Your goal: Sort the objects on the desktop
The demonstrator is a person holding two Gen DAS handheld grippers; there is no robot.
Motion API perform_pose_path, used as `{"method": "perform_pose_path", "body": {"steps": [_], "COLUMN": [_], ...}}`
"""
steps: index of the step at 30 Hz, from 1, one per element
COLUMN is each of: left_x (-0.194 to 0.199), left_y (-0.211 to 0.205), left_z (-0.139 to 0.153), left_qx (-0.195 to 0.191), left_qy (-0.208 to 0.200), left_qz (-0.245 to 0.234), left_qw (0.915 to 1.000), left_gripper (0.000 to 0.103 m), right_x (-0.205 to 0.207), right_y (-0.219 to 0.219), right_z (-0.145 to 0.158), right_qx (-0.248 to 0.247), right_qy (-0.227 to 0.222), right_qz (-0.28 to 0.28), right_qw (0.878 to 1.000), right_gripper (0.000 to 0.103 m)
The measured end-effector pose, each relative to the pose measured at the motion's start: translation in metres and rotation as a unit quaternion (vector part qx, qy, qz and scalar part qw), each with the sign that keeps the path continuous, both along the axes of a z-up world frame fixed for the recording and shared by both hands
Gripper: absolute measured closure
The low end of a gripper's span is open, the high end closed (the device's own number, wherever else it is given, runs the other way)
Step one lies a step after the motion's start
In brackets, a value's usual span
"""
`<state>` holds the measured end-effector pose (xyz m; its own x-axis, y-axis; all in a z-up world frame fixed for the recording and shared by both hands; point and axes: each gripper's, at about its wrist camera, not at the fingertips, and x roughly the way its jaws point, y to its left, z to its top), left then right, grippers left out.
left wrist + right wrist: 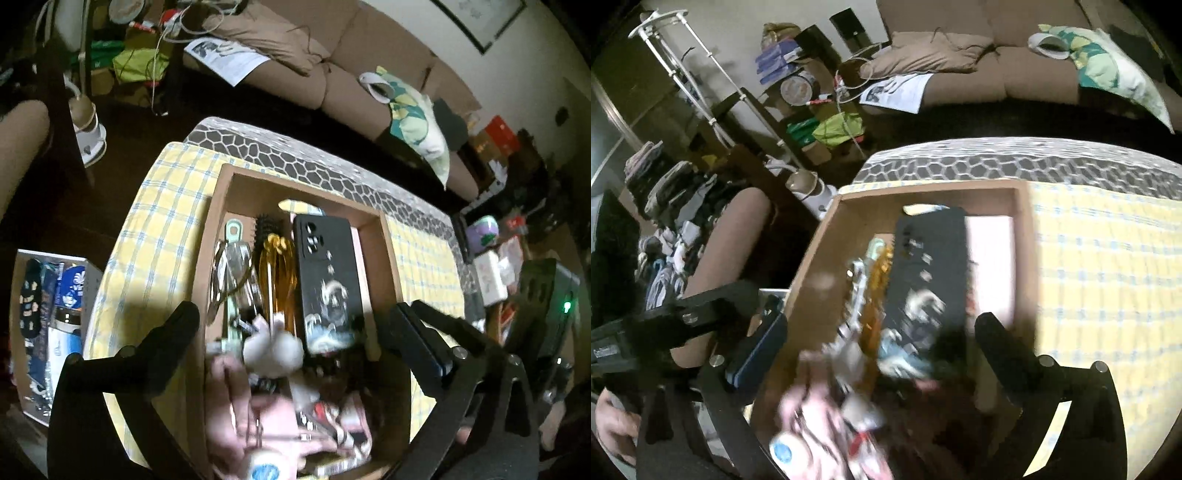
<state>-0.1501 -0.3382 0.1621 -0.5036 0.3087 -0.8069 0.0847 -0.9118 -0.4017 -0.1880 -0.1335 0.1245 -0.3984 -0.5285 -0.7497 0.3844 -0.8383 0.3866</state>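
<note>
I see the cardboard box [391, 258] [812, 251] on the yellow checked cloth [159, 221] [1108, 277], with its long axis running away from both cameras. All the sorted items are inside it.

The black phone case [325, 273] [931, 273] lies flat on the right side of the pile, camera cutouts at the far end, long axis parallel to the box walls. The amber hair clip [275, 277] sits just left of it, same heading, touching a black brush [267, 225] at its far end. The mint-green tool [233, 236] and a pair of glasses [221, 273] are further left, also lengthwise. A white plush [273, 347] and blurred pink stuff are at the near end; I can't tell what that is.

The left gripper [291, 332] is spread wide, 2 fingers straddling the box, holding nothing. The right gripper [882, 332] is likewise wide and empty, hovering over the near end.
</note>
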Motion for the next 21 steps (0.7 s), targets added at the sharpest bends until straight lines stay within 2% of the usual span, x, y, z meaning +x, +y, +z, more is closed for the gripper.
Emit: {"method": "perform_pose_path", "body": {"steps": [6, 13, 21], "left_x": [0.053, 0.121, 0.185], "left_y": [0.021, 0.059, 0.112], "left_z": [0.01, 0.01, -0.02], "left_qx": [-0.035, -0.061, -0.132], "left_qy": [0.009, 0.034, 0.058], "left_qz": [-0.008, -0.018, -0.019], "left_qw": [0.9993, 0.9974, 0.9894], "left_gripper": [0.0, 0.0, 0.0], "right_x": [0.042, 0.108, 0.175], "right_y": [0.05, 0.109, 0.151], "right_z": [0.004, 0.001, -0.02], "right_qx": [0.037, 0.06, 0.102], "right_qy": [-0.001, 0.022, 0.064], "right_qz": [-0.023, -0.049, -0.094], "right_qw": [0.999, 0.997, 0.988], "right_gripper": [0.0, 0.0, 0.0]}}
